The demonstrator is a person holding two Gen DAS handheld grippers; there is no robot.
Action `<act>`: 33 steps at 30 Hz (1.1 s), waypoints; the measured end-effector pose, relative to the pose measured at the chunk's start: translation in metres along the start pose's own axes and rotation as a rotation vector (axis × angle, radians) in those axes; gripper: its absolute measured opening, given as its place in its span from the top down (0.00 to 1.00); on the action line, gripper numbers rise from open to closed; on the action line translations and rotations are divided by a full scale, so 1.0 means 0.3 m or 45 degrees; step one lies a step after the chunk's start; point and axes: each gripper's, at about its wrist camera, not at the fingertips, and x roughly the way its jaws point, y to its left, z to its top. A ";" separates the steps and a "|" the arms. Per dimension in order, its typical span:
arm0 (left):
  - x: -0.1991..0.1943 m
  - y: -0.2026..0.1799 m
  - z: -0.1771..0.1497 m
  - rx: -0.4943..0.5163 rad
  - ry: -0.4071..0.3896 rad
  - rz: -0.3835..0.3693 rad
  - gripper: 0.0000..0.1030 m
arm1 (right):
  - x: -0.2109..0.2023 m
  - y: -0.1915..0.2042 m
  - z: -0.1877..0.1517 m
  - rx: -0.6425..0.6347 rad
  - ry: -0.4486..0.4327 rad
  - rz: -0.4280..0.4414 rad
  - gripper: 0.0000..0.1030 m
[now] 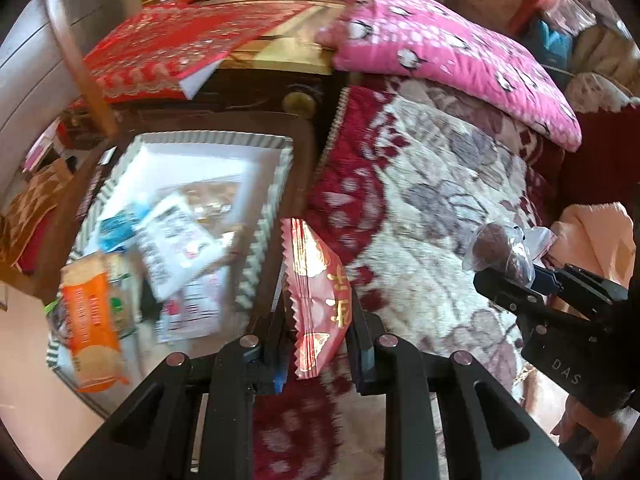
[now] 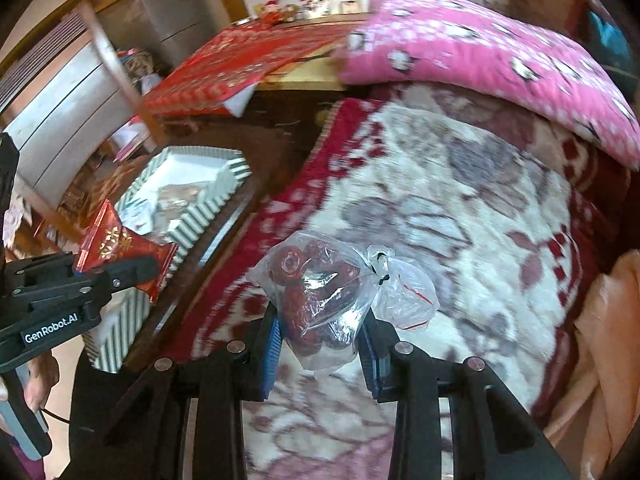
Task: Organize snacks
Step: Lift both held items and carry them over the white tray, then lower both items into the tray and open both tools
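A striped tray [image 1: 262,240] of snacks is sitting on the left, on what may be a bench. The left tool [image 1: 318,320] is pinching a red packet [image 1: 316,300] just beside it, over the blanket [image 1: 432,200]. The right tool [image 2: 320,332] is pinching a clear bag [image 2: 316,292] of dark red rounds above the blanket.

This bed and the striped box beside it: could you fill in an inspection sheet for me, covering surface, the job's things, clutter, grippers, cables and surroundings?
Surface: floral blanket in red and cream covers the bed.
Job's things: red snack packet; clear bag of dark red snacks; striped box already holding several packets, an orange biscuit pack among them.
Clutter: pink pillow lies on the blanket.
Grippers: left gripper jaws shut on the red packet; right gripper jaws shut on the clear bag.
Cables: thin dark cable by the hand at the right view's lower left.
Surroundings: red patterned cloth on furniture behind; the frames are blurred.
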 end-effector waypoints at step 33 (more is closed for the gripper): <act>-0.030 0.502 -0.140 -0.357 0.011 0.123 0.78 | 0.300 0.666 0.211 -0.524 0.170 0.159 0.64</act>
